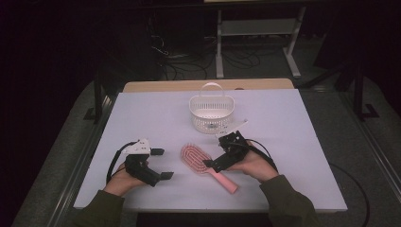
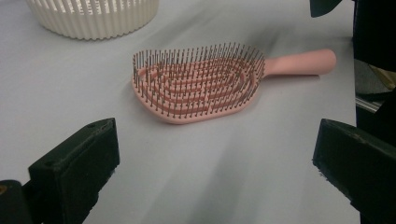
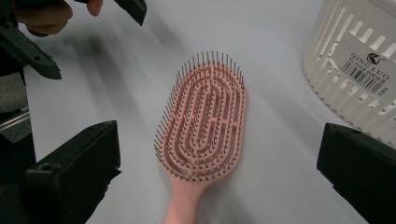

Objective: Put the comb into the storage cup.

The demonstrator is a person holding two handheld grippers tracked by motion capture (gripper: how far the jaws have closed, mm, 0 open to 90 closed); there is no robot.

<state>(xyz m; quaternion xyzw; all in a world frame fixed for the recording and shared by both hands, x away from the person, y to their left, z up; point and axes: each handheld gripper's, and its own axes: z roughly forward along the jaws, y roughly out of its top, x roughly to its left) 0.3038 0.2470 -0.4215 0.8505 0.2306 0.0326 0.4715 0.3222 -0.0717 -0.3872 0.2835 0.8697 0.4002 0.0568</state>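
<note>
Two grippers rest low over the white counter (image 1: 142,109), one on each side of a pink hairbrush (image 1: 196,159). The hairbrush lies flat on the counter with its bristles up, its oval head toward the far side and its handle running back toward the person's right. The left gripper (image 1: 162,163) sits to the left of the brush head, clear of it, with its jaws spread wide; in the left gripper view both black jaws stand far apart at the bottom corners, with the hairbrush (image 2: 198,84) lying beyond them and nothing between them. The right gripper (image 1: 211,164) is angled in over the handle, just beside the brush, and its jaws are also wide apart; in the right gripper view the hairbrush (image 3: 205,122) lies between the two jaws, touched by neither. A white slatted basket (image 1: 212,112) with a hoop handle stands on the counter just beyond the brush.
</note>
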